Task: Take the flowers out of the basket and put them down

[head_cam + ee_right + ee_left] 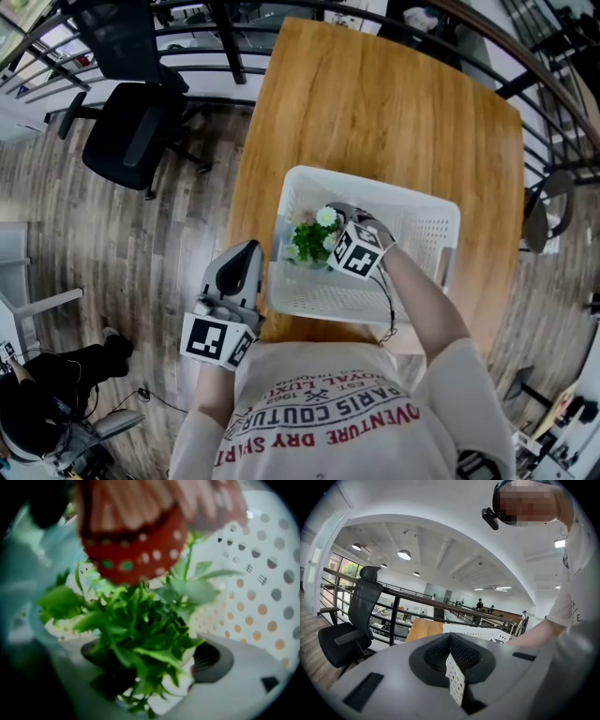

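Note:
A white perforated basket [375,192] stands on the wooden table [375,103] near its front edge. Inside it, at the left, is a bunch of flowers [309,239] with green leaves and pale blooms. My right gripper [331,223] reaches into the basket and is shut on that bunch. In the right gripper view, leaves [145,630] fill the gap between the jaws of the right gripper [150,667], and a blurred red bloom [131,541] hangs above. My left gripper [246,258] is shut on the basket's near left wall [454,677].
A black office chair [131,131] stands on the wood floor left of the table. A dark railing [234,37] runs behind it. The basket's dotted wall [262,597] lies close on the right of the bunch.

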Motion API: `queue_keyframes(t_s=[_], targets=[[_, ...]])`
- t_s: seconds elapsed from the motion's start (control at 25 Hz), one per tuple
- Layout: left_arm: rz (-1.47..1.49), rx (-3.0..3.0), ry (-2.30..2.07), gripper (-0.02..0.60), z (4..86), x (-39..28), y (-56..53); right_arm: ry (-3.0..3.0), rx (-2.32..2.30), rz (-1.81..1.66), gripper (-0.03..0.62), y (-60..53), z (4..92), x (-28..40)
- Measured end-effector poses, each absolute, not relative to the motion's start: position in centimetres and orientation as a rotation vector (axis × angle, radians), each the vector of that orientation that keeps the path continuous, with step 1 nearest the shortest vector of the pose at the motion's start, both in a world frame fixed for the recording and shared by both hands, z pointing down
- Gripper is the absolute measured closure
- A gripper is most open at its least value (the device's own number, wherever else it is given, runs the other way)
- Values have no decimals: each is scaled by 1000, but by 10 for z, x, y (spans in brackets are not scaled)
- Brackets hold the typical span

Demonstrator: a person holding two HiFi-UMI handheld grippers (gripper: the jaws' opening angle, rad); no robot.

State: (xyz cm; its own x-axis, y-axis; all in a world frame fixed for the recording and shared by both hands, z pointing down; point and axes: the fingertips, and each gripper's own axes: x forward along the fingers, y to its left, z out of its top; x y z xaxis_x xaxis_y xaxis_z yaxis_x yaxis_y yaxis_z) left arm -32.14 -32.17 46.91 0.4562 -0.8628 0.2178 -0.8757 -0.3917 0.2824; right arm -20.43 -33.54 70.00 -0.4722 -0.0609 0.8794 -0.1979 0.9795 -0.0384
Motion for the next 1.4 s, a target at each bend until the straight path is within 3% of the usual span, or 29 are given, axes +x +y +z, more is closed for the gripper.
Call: queue_keyframes(t_s=[0.4,0.92,1.16,1.4], targets=[[43,2358,-1474,558,464,-328,-318,-2078,227,253,102,-330,683,-197],[42,2505,-1312,558,437,-313,-304,-2163,581,304,102,-335,563,-178],[43,2590,-1299,558,418,-270,-275,-2203,675,268,102,-312,531,-144],[28,2606,-1368,558,399,-183,-247,-2256,664,169,102,-289,474,-69]])
